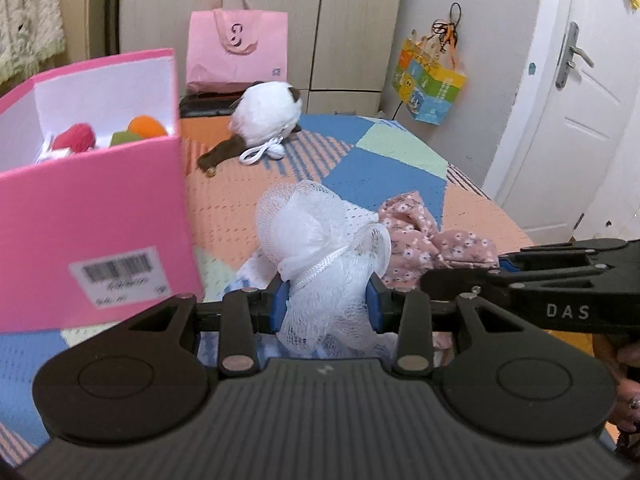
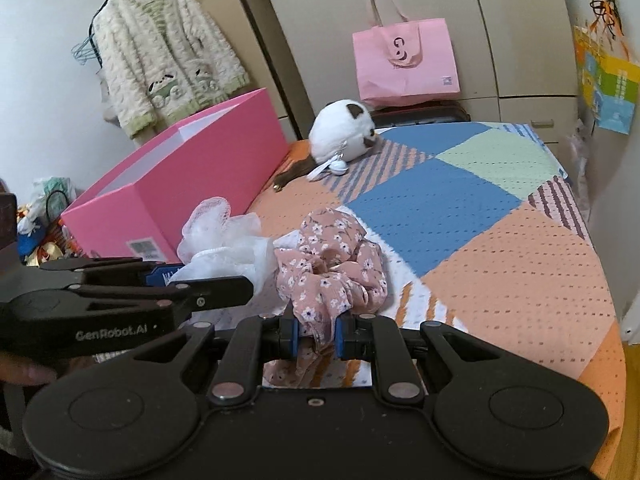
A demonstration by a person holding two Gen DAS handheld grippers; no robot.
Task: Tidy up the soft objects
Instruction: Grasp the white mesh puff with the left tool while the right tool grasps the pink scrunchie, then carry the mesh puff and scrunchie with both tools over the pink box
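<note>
My left gripper (image 1: 329,303) is shut on a white mesh bath pouf (image 1: 320,240), held just above the bed; the pouf also shows in the right wrist view (image 2: 224,240). My right gripper (image 2: 316,334) is shut on a pink floral scrunchie (image 2: 332,256), which lies to the right of the pouf in the left wrist view (image 1: 424,236). An open pink box (image 1: 92,208) stands at the left and holds a red ball (image 1: 76,136) and an orange and green soft item (image 1: 142,128). The box also shows in the right wrist view (image 2: 180,176).
A white and brown plush toy (image 1: 266,114) with a white cord lies at the far end of the patchwork bed cover (image 2: 480,240). A pink tote bag (image 1: 236,50) stands behind it. A door (image 1: 580,92) is at right. A fluffy cardigan (image 2: 164,56) hangs at left.
</note>
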